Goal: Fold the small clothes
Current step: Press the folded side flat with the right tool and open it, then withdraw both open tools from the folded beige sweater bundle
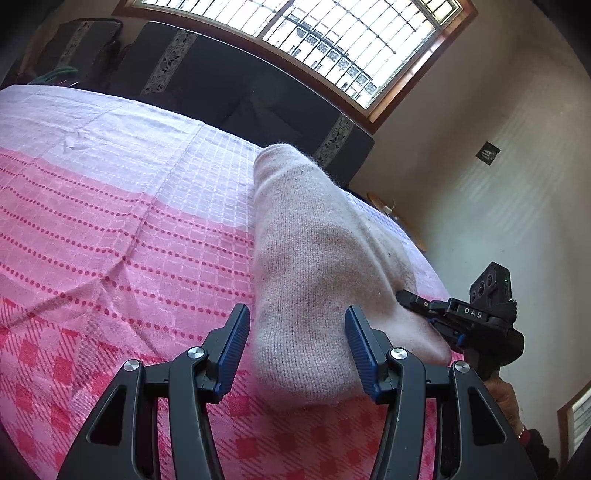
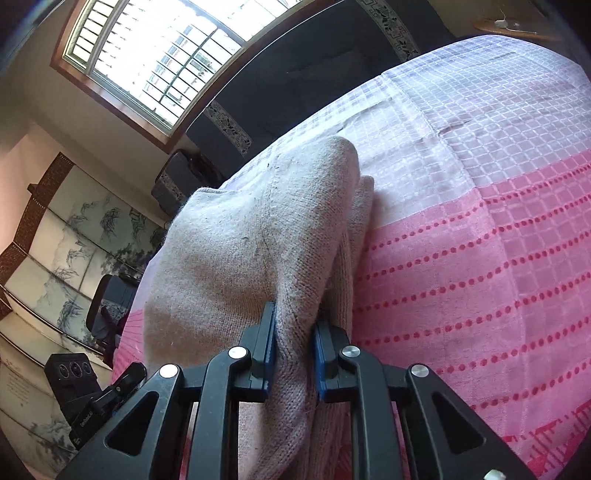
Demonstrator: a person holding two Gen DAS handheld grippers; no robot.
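A pale beige knitted garment (image 1: 314,266) lies folded on a pink checked cloth (image 1: 110,221). My left gripper (image 1: 297,332) is open, its two blue-padded fingers (image 1: 232,350) standing on either side of the garment's near end without closing on it. My right gripper (image 2: 293,343) is shut on a raised fold of the same knitted garment (image 2: 240,258), which drapes back over the cloth (image 2: 480,240). In the left wrist view the right gripper (image 1: 406,297) touches the garment's right edge. The left gripper's body (image 2: 92,398) shows low left in the right wrist view.
A dark sofa (image 1: 240,85) with patterned trim runs behind the cloth-covered surface, under a large barred window (image 1: 332,33). A painted folding screen (image 2: 74,251) stands at the left in the right wrist view. A wooden table edge (image 1: 399,218) lies beyond the surface's right side.
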